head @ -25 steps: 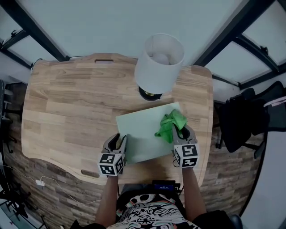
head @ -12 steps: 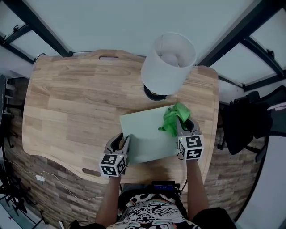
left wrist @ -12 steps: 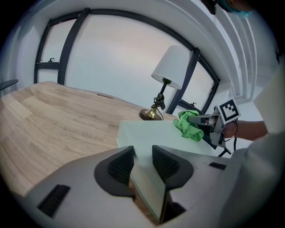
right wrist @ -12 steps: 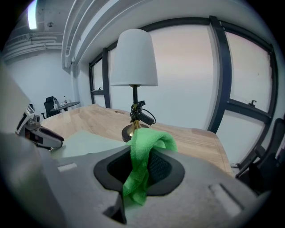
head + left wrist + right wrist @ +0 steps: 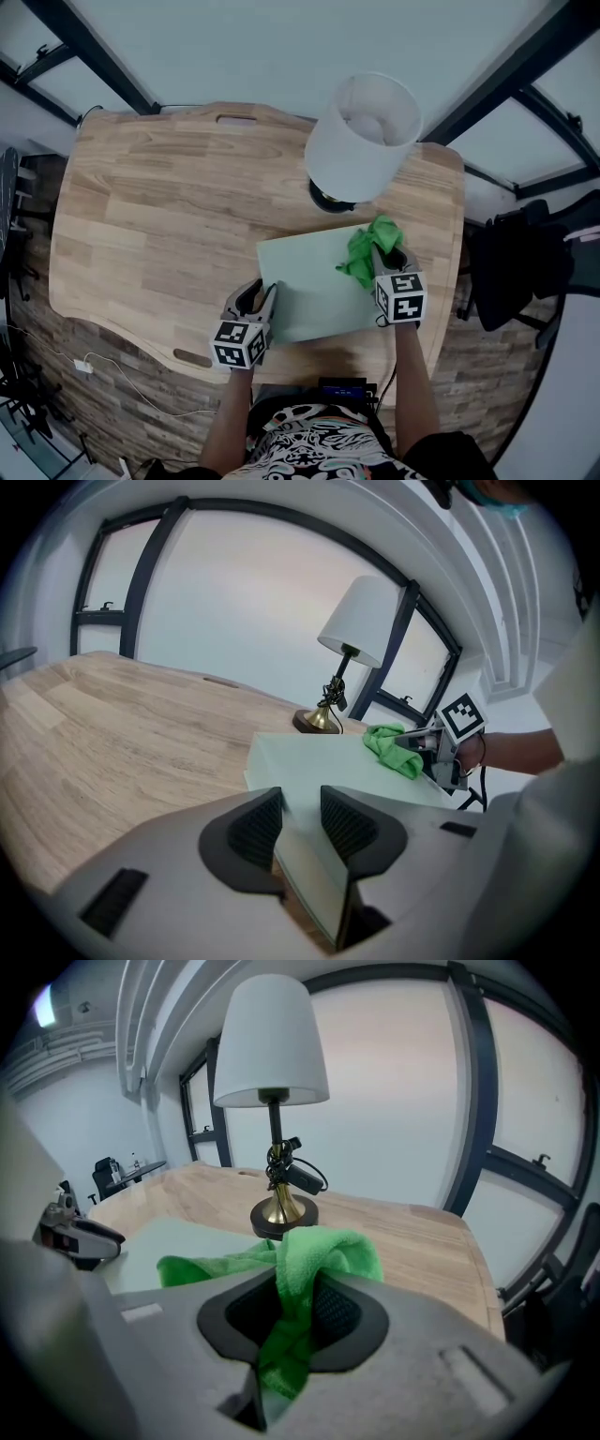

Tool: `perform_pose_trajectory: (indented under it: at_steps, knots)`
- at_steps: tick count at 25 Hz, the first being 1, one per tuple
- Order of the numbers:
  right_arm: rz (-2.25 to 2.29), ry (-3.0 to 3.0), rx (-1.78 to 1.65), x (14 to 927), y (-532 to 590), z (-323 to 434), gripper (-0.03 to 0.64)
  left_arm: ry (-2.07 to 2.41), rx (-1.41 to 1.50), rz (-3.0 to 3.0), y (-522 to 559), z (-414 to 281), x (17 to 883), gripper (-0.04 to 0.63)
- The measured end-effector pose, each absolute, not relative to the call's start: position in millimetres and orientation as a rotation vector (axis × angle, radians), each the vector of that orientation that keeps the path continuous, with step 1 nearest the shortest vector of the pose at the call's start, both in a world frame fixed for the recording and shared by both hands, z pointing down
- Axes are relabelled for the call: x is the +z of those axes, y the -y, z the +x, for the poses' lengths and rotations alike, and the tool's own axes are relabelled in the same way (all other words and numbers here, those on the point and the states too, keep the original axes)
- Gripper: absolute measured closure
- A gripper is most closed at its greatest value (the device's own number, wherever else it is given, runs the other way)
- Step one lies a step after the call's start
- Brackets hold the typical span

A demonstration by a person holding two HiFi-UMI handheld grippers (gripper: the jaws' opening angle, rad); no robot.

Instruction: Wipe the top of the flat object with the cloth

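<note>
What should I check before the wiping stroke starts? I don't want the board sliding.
1. Cloth gripped: ok. Right gripper jaws pinch the green cloth.
2. Cloth on board: ok. It lies on the pale green board, far right corner.
3. Board steadied: not ok. Left gripper jaws straddle its near edge but have just been opening; pads look off it.
4. Path bare: ok. Nothing else lies on the board.
5. Lamp clearance: cannot tell; its base sits close behind the far edge.
</note>
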State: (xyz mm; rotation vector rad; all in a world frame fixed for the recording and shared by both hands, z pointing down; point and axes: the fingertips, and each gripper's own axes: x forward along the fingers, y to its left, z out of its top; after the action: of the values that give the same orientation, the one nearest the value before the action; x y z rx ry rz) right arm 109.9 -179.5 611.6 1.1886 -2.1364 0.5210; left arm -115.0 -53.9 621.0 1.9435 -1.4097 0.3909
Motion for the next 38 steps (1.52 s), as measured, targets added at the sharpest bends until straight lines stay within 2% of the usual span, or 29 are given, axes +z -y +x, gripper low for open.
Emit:
perform_pose_trajectory:
  at_steps: [14, 38]
  knots:
    - [1.181, 2.13, 0.635, 614, 182, 103, 0.546, 1.388, 0.358, 1.921, 55, -115, 624, 0.468]
    - [1.102, 2.124, 0.628, 615, 175, 66, 0.546, 1.398, 0.4, 1.94, 56, -114, 625, 0.468]
